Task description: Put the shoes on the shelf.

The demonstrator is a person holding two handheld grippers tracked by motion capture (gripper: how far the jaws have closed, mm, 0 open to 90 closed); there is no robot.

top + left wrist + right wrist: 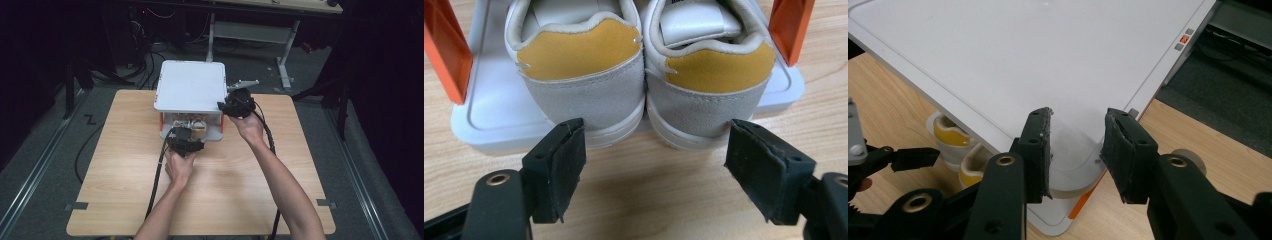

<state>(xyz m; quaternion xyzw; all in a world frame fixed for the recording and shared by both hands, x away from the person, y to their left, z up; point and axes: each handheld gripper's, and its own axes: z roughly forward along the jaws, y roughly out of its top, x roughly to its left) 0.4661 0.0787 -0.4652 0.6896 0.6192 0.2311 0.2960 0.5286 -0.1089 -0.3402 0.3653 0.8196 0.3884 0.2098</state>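
my left gripper (pixel 186 134) sits low and level, jaws spread wide with nothing pressed between the pads (pixel 569 150). my right gripper (pixel 231 106) reaches farther forward, forearm stretched, jaws part-open and gripping nothing.

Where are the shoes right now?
The pair of shoes sits side by side on the white rack's bottom tray, under its top shelf, heels facing the open left gripper at the table's far middle.
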